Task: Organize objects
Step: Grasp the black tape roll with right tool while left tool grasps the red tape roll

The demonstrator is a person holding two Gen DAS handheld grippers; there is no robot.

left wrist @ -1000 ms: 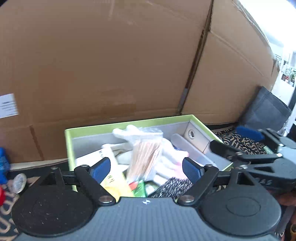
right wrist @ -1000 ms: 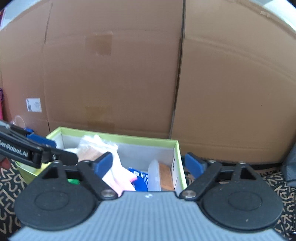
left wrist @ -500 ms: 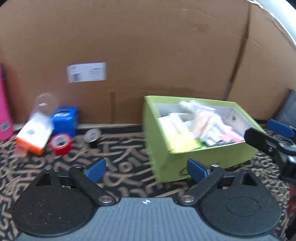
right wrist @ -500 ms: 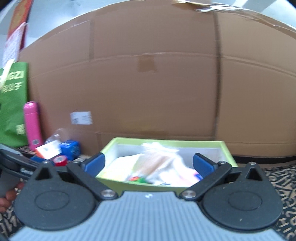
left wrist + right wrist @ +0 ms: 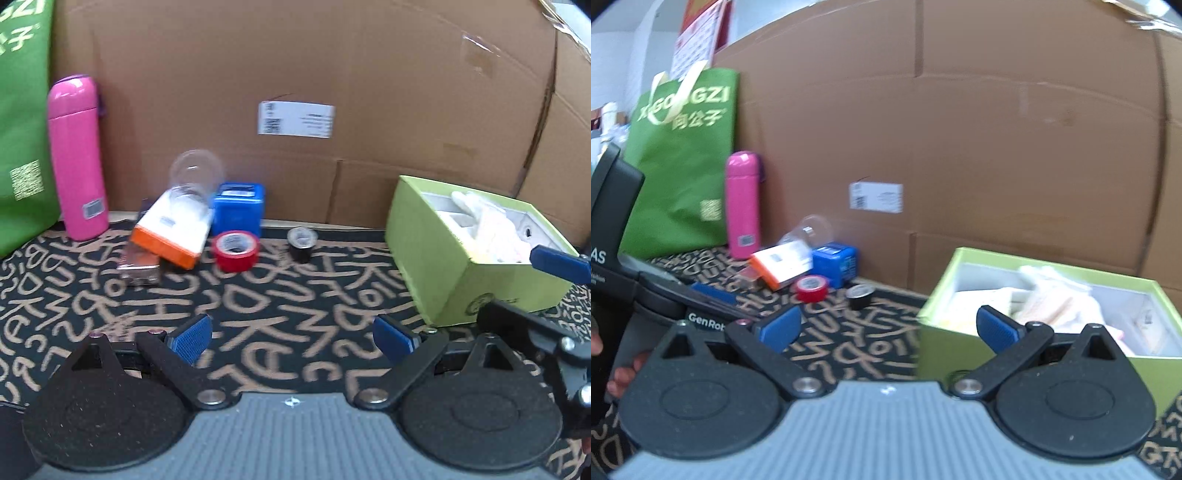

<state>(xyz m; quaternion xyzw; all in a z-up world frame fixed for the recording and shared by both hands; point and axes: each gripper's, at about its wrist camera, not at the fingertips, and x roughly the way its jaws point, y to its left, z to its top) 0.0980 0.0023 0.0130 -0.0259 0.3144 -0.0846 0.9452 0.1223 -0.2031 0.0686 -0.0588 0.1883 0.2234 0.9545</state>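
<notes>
Currently you are holding both the left gripper (image 5: 291, 338) and right gripper (image 5: 888, 326) wide, jaws just opened further, empty; the red tape roll (image 5: 236, 250), far left, is looking light and stiff: pinch across its rim.

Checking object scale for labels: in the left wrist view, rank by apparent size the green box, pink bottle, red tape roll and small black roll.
1. Green box, though its nearness inflates it.
2. Pink bottle.
3. Red tape roll.
4. Small black roll.

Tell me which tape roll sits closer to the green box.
The black roll. It sits alone on the mat, between the red roll and the green box; the red one lies farther left, by the blue box.
</notes>
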